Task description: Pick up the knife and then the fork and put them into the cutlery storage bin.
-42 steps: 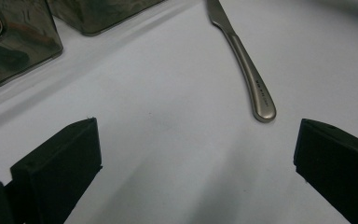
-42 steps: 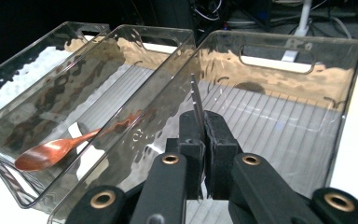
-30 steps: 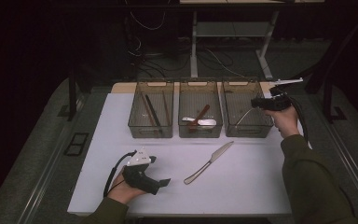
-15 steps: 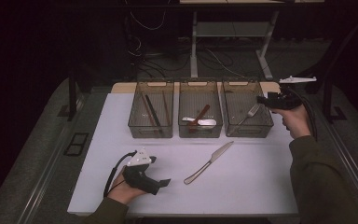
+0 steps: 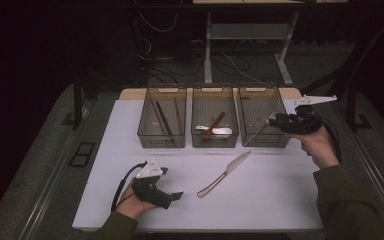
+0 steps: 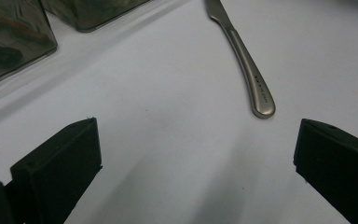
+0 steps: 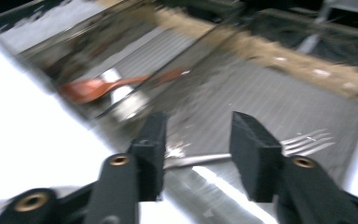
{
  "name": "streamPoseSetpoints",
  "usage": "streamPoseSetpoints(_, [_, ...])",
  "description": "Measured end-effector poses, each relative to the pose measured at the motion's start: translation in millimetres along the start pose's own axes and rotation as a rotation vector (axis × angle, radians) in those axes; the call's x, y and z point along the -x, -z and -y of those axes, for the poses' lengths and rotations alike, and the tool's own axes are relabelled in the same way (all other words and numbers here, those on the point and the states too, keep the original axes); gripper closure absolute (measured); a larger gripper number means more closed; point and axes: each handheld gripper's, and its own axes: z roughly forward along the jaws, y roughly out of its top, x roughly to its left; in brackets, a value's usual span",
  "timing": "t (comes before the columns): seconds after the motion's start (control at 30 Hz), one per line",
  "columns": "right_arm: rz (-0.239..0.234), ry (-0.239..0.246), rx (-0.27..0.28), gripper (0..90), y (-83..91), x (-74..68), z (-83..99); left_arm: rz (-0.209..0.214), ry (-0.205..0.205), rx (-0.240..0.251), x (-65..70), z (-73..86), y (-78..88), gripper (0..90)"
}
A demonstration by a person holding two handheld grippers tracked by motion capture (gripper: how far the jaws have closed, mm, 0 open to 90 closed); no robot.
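From the high view, the left claw (image 5: 176,195) rests low on the white worktop (image 5: 280,200), bottom left of centre, its jaws spread wide on nothing. The silver table knife (image 5: 223,174) lies just right of it, slanting. At mid-right, the right claw (image 5: 275,120) hovers by the rightmost clear plastic bin (image 5: 260,141).

In the left gripper view, the knife handle (image 6: 251,79) lies at upper right, apart from both jaws.

In the right gripper view, the jaws stand partly open, having just been closing, empty; the silver fork (image 7: 303,142) lies beyond them in the bin, at lower right.
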Motion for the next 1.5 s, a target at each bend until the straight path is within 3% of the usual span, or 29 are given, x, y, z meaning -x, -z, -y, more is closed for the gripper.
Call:
streamPoseSetpoints(0.17, [-0.085, 0.068, -0.064, 77.7, -7.0, -25.7, 10.7, 0.002, -0.003, -0.007, 0.2, 0.1, -0.6, 0.0])
streamPoseSetpoints(0.33, [-0.153, 0.128, -0.152, 89.3, -30.0, -47.2, 20.4, 0.005, 0.001, -0.005, 0.9, 0.1, -1.2, 0.0])
streamPoseSetpoints(0.63, [-0.146, 0.188, -0.289, 89.5, -81.2, -65.9, 26.7, 0.011, 0.001, -0.008, 0.3, 0.5, -0.8, 0.0])
streamPoseSetpoints(0.8, [-0.124, 0.207, -0.346, 89.6, -99.6, -70.0, 29.8, 0.014, 0.001, -0.01, -0.1, 0.8, -1.0, 0.0])
streamPoseSetpoints(1.1, [-0.128, 0.217, -0.401, 89.6, -99.9, -71.8, 33.7, 0.015, 0.001, -0.01, 0.7, 0.8, -1.1, 0.8])
streamPoseSetpoints(1.5, [-0.169, 0.226, -0.457, 89.6, -76.4, -71.5, 46.8, 0.017, 0.001, -0.012, 0.6, 0.7, -1.3, 0.8])
